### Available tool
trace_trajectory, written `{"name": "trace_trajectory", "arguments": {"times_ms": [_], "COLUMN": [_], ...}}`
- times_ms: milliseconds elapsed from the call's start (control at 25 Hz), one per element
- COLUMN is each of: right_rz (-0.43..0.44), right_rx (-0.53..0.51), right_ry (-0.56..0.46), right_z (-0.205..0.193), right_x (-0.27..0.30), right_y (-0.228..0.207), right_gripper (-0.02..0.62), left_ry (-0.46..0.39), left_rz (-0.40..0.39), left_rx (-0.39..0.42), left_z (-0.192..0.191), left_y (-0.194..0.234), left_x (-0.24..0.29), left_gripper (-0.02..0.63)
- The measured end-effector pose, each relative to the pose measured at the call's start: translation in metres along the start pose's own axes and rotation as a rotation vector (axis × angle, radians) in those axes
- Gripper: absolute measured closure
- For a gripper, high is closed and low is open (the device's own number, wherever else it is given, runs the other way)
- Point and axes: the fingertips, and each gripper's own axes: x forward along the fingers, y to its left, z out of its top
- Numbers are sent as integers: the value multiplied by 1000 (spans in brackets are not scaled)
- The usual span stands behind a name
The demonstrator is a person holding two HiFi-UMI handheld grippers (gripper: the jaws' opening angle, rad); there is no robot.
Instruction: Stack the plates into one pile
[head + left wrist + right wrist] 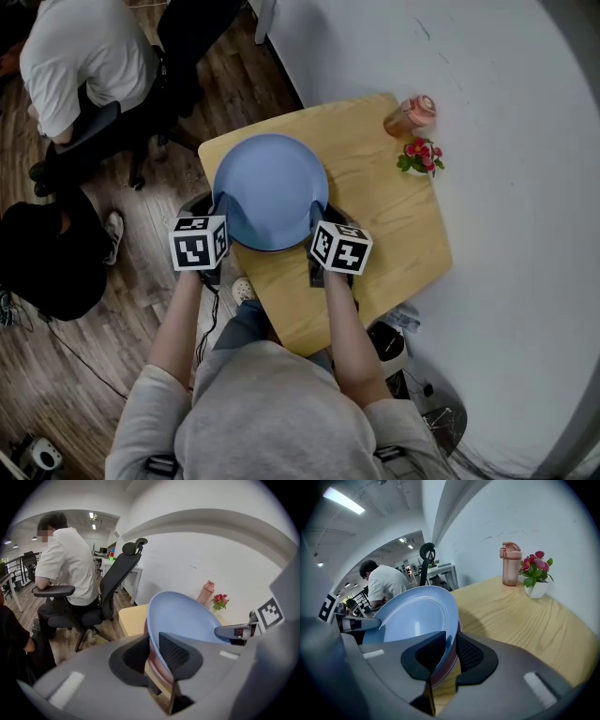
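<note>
A person is standing at a light wooden tabletop [398, 230] and is holding a round, glossy light blue plate [270, 187] between two tools, one on each side of it. The left hand-held gripper [153, 645] is closing narrowly on the left rim of the blue plate, with one pad lying on the inner face and the other behind the rim. The right hand-held gripper [449, 645] is gripping the opposite rim in the same way. Directly under the blue plate, a dark pink plate [443, 671] is showing, and its edge is also sitting between the jaws on both sides. The two plates are lying together over the near left part of the tabletop; I cannot tell if the lower one is already resting on the wood. At the far corner, a pink drinking bottle with a lid [410, 114] is standing just beside a small white pot of red and pink flowers [422, 156], well apart from the plates. Beyond the tabletop, another person in a white shirt [80, 56] is sitting in a black office chair [117, 585].
</note>
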Motion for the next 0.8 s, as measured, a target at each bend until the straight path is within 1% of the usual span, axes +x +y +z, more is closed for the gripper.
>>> {"name": "trace_trajectory", "arguments": {"times_ms": [80,320,560,680,800], "right_rz": [-16,-61,-95,-99,-101], "right_rx": [-2,-17,-100,-134,-144], "right_ry": [5,8,57,34,-10], "right_z": [-2,-4,-15,-16,-7], "right_x": [0,-2,3,2,-2], "right_y": [0,0,-4,-1,1], "right_gripper": [541,538,522,518,518], "left_ry": [1,-5,-19,-34,-47], "left_rz": [-10,-27,-50,-64,-73], "left_rx": [9,69,111,110,118], "left_z": [0,0,-1,-1,0], "left_y": [-1,-2,-7,-9,-10], "left_x": [0,0,2,1,-1], "left_gripper": [480,463,434,413,402]}}
